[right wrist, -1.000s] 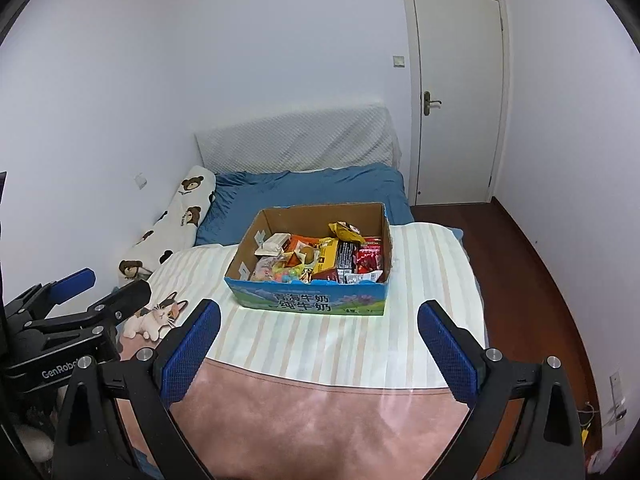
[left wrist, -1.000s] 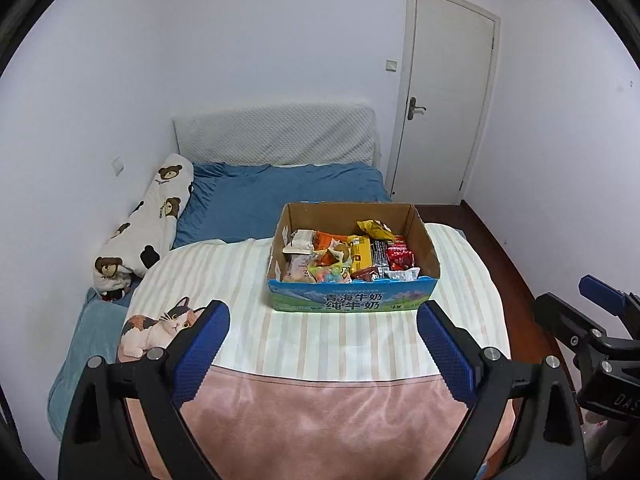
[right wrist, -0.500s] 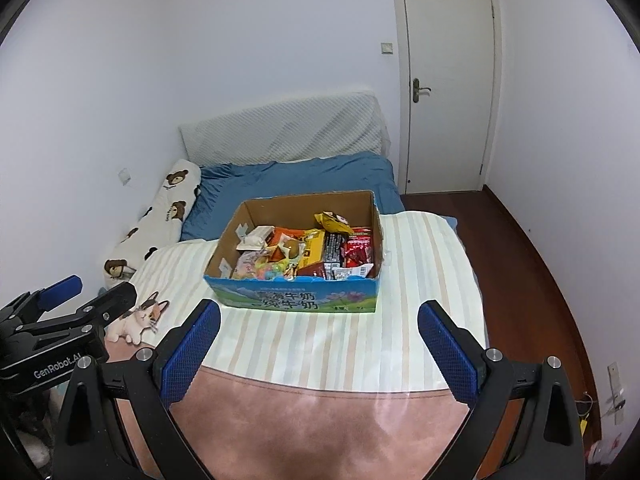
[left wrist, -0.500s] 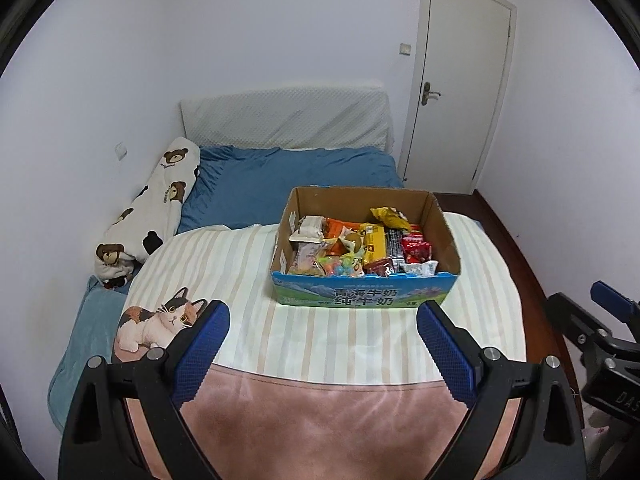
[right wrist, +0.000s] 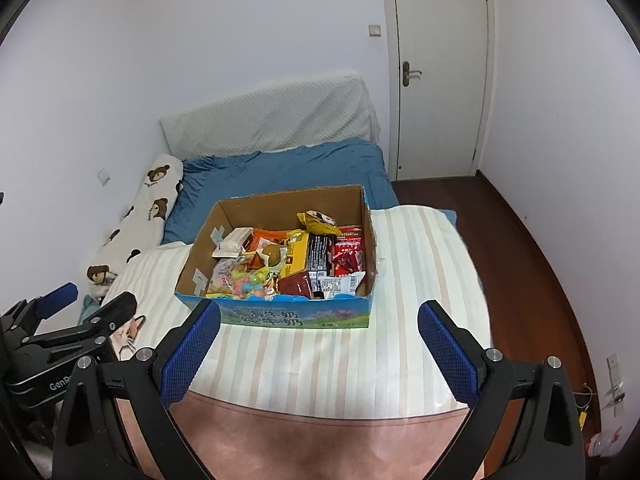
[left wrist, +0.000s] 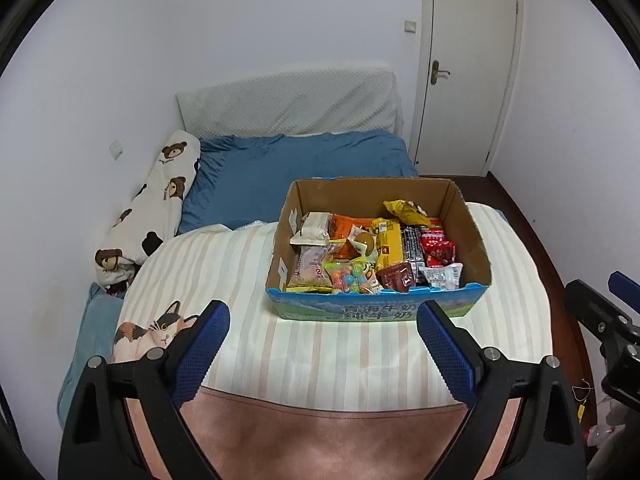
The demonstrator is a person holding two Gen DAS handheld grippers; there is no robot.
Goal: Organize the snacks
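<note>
Snack box on the striped blanket, both of my grippers spread wide and empty, short of it.

The snack packets [left wrist: 372, 256] piled in the cardboard box [left wrist: 474, 236] look light, crinkly and slippery, so I judge a pinch on a sealed edge or flat side safest; the loose yellow bag [left wrist: 404, 212] on top seems easiest to take. The box sits on the striped blanket [left wrist: 320, 356] mid-bed, ahead of my left gripper [left wrist: 323, 340] and slightly to its right. From my right gripper [right wrist: 319, 340] it lies ahead, slightly left. Neither touches anything.
</note>
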